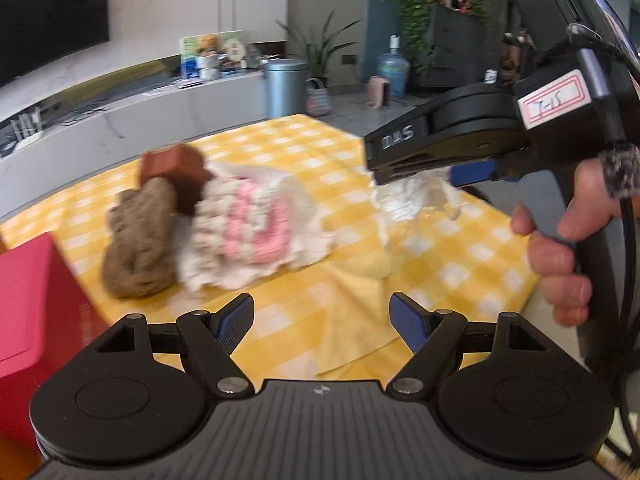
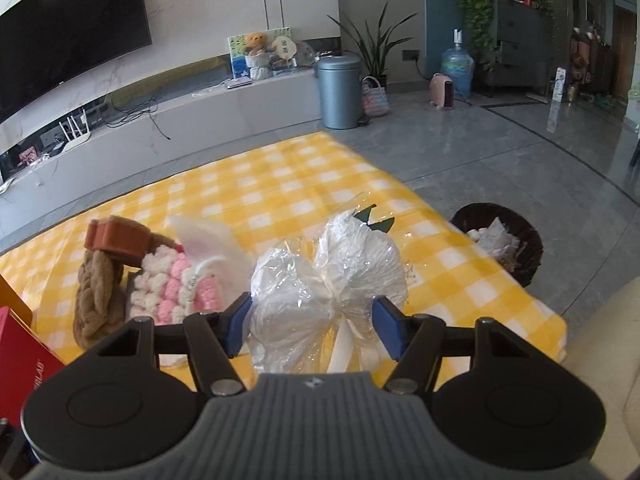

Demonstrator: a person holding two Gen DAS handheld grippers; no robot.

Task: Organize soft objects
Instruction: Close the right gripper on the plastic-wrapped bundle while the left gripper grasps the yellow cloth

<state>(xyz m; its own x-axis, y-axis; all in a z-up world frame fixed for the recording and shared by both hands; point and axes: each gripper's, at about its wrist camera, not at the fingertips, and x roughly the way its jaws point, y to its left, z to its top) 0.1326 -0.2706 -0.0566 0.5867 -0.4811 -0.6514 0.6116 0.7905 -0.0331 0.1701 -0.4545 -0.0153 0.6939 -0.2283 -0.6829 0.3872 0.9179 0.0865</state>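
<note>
holding a crinkled clear plastic bundle [image 2: 326, 280] between its blue pads [image 2: 236, 322], your right gripper [image 2: 312, 326] has its jaws closed in against the wrap on both sides. the bundle is white stuff wrapped in cellophane, tied with a white ribbon [image 2: 344, 344], and a couple of dark green leaf shapes [image 2: 374, 220] poke out at its far end. seen from the left wrist view, that same bundle [image 1: 412, 196] hangs just under the nose of the right gripper [image 1: 404, 170], above the yellow checked cloth [image 1: 440, 248]; whether it touches the cloth i cannot tell. your right hand [image 1: 560, 248] is wrapped around the handle.

your left gripper [image 1: 322, 328] stands wide open with nothing between its fingers, held low over the near edge of the cloth.

further left on the cloth lies a cluster of soft things (blurred in the left view, sharper in the right): a brown knitted piece [image 2: 98, 292], a rust-brown band [image 2: 116, 242] resting on top of it, and a pink and cream chunky yarn piece [image 2: 168, 288] touching the brown one, with a thin white bag [image 2: 208, 240] behind it. a red box [image 1: 28, 292] sits at the left edge, just beside the brown knit.

off the cloth, a dark wastebasket [image 2: 502, 240] with paper scraps in it stands on the grey floor.
</note>
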